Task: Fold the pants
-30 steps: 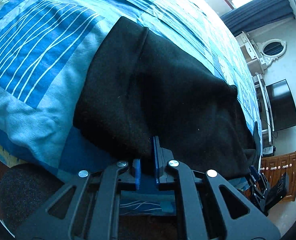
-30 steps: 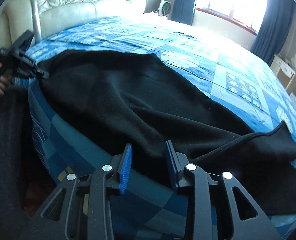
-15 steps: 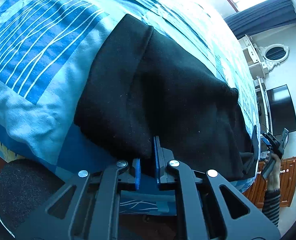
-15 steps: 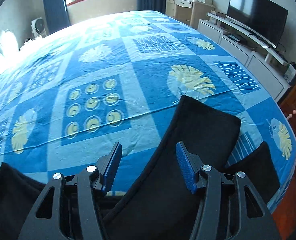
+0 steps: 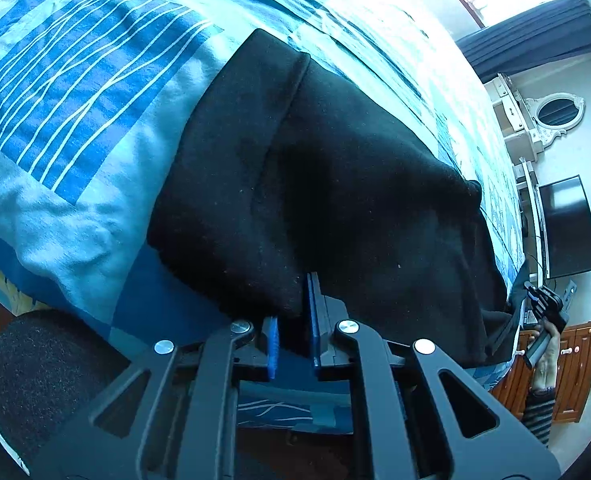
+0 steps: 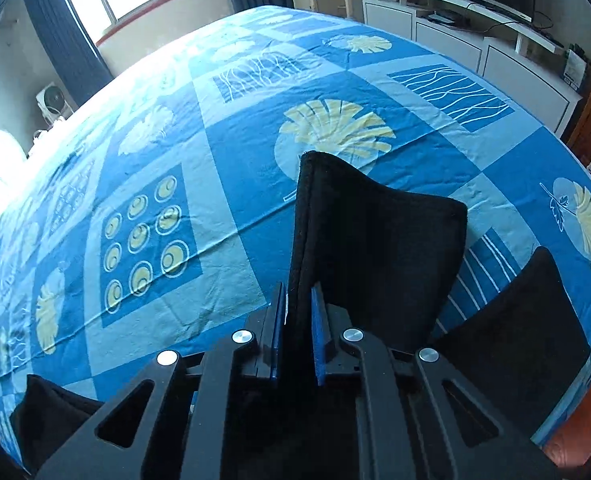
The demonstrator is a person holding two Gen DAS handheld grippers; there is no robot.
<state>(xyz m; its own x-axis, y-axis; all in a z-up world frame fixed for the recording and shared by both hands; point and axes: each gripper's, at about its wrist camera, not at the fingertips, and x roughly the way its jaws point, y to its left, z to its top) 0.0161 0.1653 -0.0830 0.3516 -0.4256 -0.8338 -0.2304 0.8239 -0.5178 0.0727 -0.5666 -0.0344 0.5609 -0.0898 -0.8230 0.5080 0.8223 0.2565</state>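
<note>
Garment: black fleece-like pants point(image 5: 335, 184) lie along the near edge of the blue patchwork-print bedspread point(image 5: 79, 92), partly draped over the side.
Left gripper: the black two-finger left gripper with blue pads point(image 5: 293, 340) is pinched down on the near hem at the waist end, cloth bunched between the jaws.
Right gripper: the matching right gripper point(image 6: 299, 332) is clamped on a leg cuff point(image 6: 375, 240), which stands up ahead of it above the bed; a second cuff point(image 6: 527, 320) sags off to its right.
Long axis: runs side to side between the two grippers, waist at the left, cuffs at the right.
Nearer hand: each holds its own end.
Likely next: probably carrying the cuff end across toward the waist; the free leg may trail.
</note>
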